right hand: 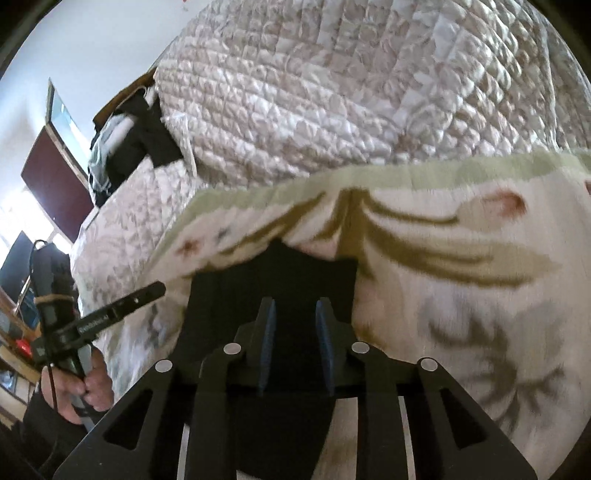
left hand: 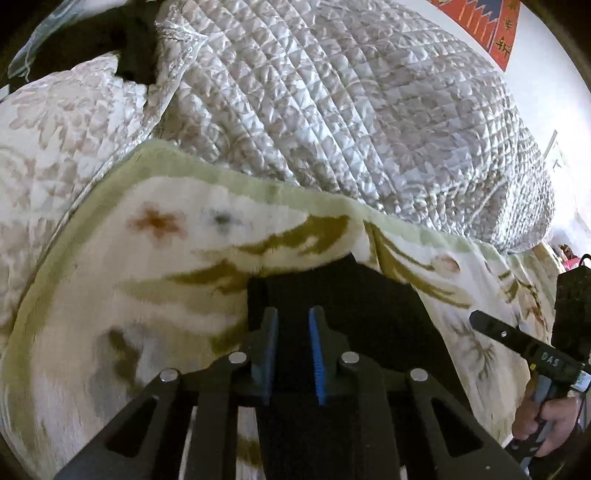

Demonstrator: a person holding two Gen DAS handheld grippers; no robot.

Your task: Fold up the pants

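The black pants [left hand: 332, 291] lie in a compact folded block on a cream floral blanket [left hand: 147, 277]. My left gripper [left hand: 293, 317] hangs just above them with its blue-padded fingers a little apart and nothing between them. The pants also show in the right wrist view [right hand: 273, 273], under my right gripper [right hand: 294, 310], which is likewise open and empty. Each gripper shows at the edge of the other's view, the right one [left hand: 476, 316] and the left one [right hand: 159, 287], both held by hands.
A quilted silver-white bedspread [left hand: 351, 110] rises in a mound behind the blanket. Dark clothes [right hand: 133, 147] lie heaped at the bed's far left. A dark screen [right hand: 55, 184] and a white wall stand beyond. A red patterned hanging [left hand: 484, 26] is on the wall.
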